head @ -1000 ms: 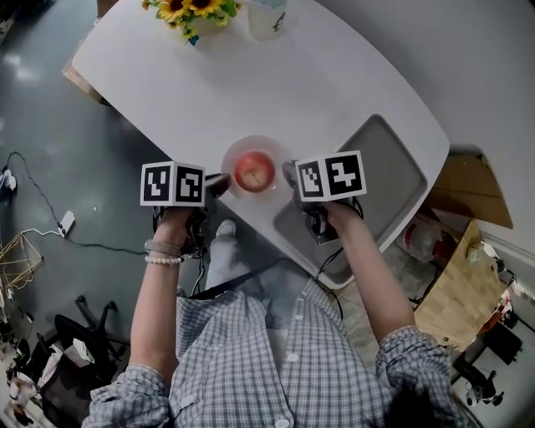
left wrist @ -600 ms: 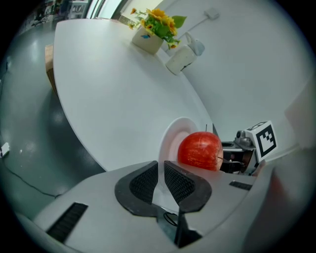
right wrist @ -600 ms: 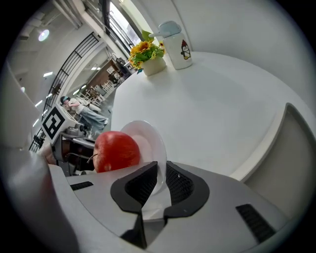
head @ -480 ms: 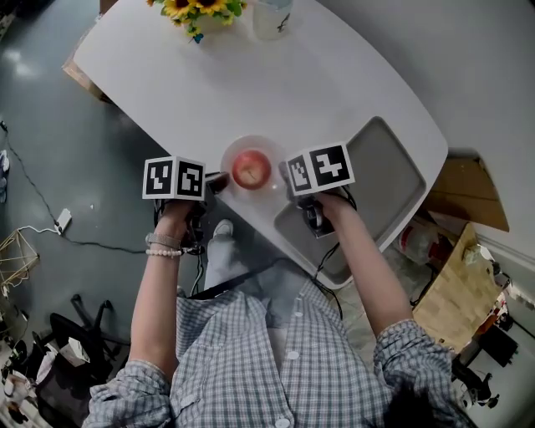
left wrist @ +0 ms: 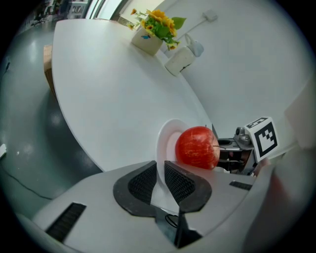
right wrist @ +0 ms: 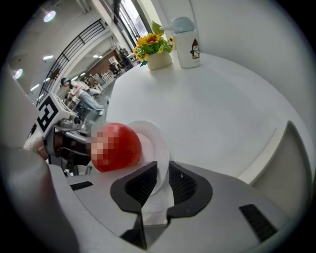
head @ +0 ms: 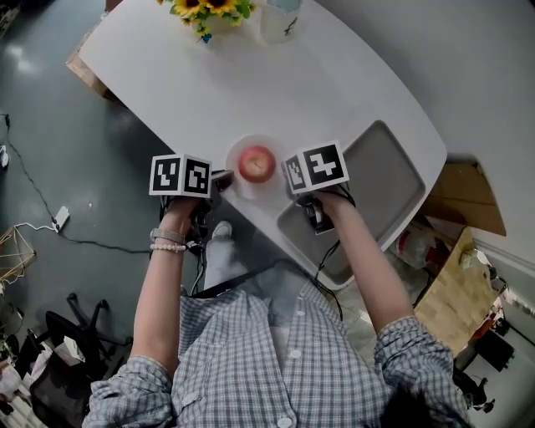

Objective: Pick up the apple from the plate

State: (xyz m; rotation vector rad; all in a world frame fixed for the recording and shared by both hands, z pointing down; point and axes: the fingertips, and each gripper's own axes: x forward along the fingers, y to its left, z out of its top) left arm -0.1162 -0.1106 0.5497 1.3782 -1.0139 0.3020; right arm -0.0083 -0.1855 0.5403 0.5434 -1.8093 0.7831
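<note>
A grey floor (head: 50,125) surrounded the white oval bench (head: 276,84), which carried a grey tray (head: 393,180) along its right edge, and flowers (head: 209,8) and a cup (head: 280,18) at its far end. At the near edge sat the pale plate (head: 255,140) with the red apple (head: 257,163) resting at its middle.

The left gripper (left wrist: 160,177) had its jaws drawn narrow, pinching the plate's left rim. The right gripper (right wrist: 163,182) pinched the opposite rim in the same way. Neither touched the apple.

By my reading the pick-up itself was not yet done. The plate was only being held on both sides, and one gripper would need to let go of the rim and close on the fruit.
</note>
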